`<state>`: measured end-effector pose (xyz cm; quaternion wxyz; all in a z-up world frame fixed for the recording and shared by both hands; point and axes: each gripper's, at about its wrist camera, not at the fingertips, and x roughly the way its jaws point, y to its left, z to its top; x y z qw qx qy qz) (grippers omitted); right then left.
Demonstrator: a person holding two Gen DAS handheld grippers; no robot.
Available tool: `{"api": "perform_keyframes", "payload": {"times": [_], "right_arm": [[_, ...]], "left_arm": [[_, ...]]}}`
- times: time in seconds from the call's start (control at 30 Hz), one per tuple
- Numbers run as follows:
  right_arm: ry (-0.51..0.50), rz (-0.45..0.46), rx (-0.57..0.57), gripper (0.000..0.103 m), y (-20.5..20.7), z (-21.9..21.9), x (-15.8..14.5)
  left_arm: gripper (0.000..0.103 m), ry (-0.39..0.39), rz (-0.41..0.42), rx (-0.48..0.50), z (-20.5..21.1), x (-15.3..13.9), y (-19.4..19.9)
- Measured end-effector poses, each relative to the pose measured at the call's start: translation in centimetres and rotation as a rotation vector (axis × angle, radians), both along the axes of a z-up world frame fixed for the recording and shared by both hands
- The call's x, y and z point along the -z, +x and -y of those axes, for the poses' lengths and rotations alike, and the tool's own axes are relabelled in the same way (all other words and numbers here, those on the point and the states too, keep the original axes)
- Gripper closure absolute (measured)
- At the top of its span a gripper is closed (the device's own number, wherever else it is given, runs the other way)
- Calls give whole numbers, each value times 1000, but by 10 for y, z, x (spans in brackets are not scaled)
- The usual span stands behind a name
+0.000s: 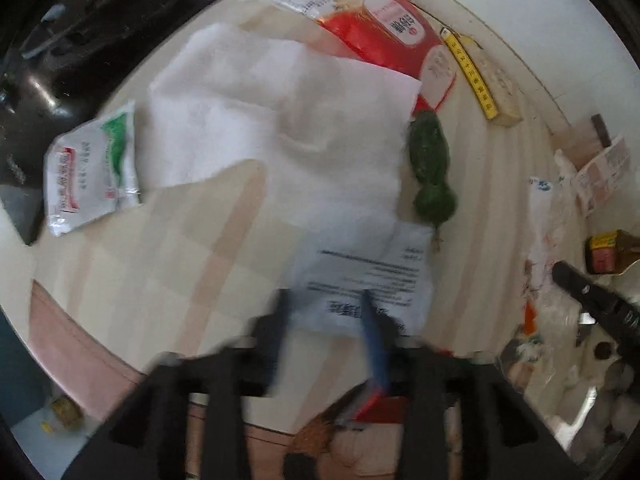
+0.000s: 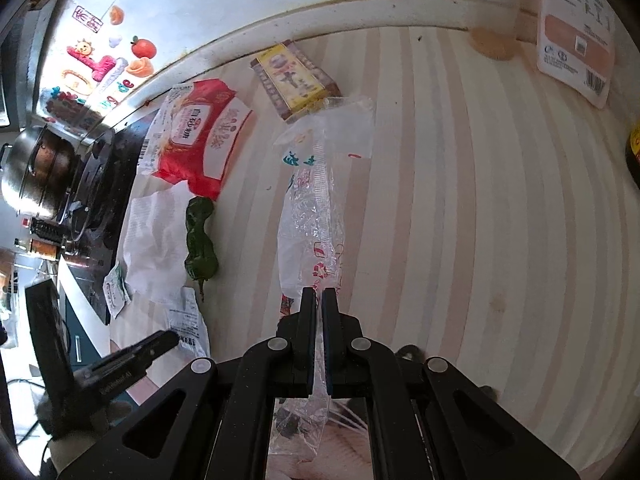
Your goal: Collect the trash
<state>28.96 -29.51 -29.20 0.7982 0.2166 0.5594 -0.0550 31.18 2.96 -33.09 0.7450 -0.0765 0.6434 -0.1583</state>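
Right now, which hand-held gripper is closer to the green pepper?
Left. The left hand-held gripper sits at the printed paper slip just below the green pepper. The right hand-held gripper is off to the side, pinching the clear plastic bag.

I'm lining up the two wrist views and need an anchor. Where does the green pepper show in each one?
Left wrist view: the green pepper lies right of centre, against the right edge of the white paper towel.
Right wrist view: the pepper lies left of centre, again beside the towel.
Shared landmark: the red snack bag, just beyond the pepper in both.
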Motion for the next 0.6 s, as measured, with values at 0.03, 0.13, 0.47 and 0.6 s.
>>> {"api": "perform_keyframes", "payload": {"times": [0.03,0.13,0.47,0.6], "right_arm": [[-1,4,7,100,-2,2,-1],[5,1,26,100,-5,10,0],[6,-3,83,100,-16,35,6],[16,-4,99,100,-20,40,7]], "left_arm": [[44,-15,-11,5,5,3,0],[33,70,8,55,27,10,-4],[73,280,106,180,81,29,-12],[103,235,68,172,79,38,-8]]}}
